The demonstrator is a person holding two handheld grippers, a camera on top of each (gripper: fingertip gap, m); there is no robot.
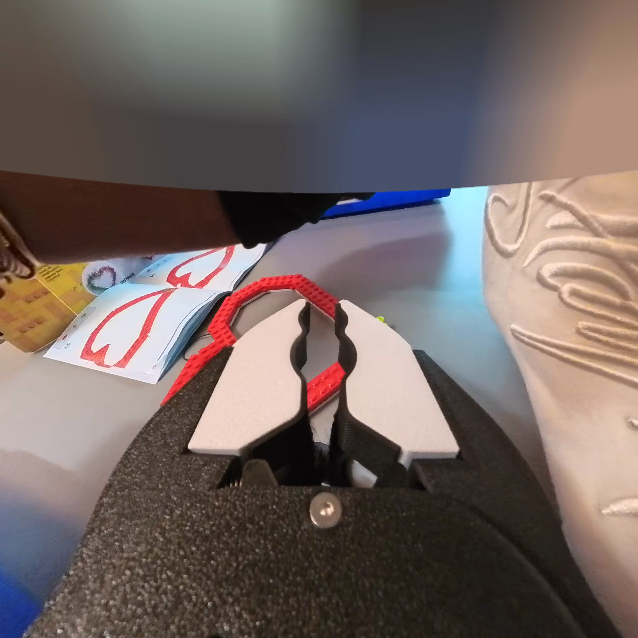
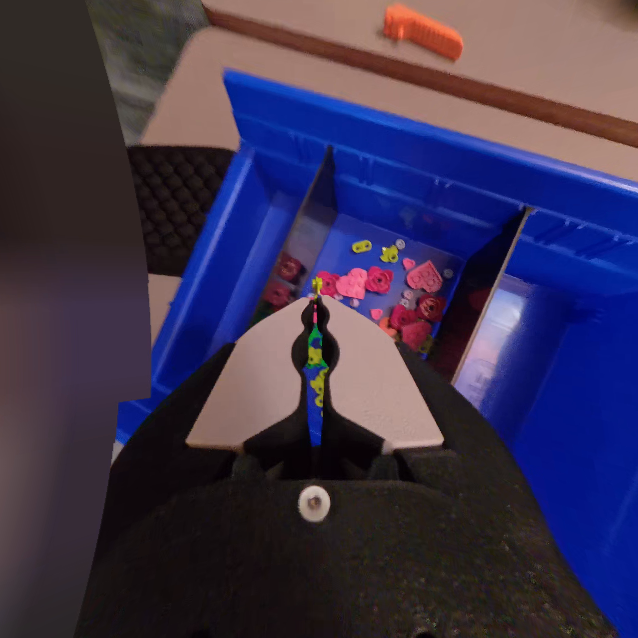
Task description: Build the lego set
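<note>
In the left wrist view, a red heart-shaped lego frame lies on the grey table. My left gripper is closed on one red strip of the frame, which crosses between its fingers; the rest of the frame lies ahead and to the left. In the right wrist view, my right gripper is shut on a small lime-yellow lego piece that sticks out past its tips. It hangs over the middle compartment of a blue divided bin, which holds pink hearts, dark red roses and small lime pieces.
An open instruction booklet and a yellow box lie left of the frame. A person's arm with a black glove reaches over them. Beige embroidered clothing fills the right. An orange tool lies beyond the bin, and black foam to its left. The grippers' ends are close to 30 cm from one another.
</note>
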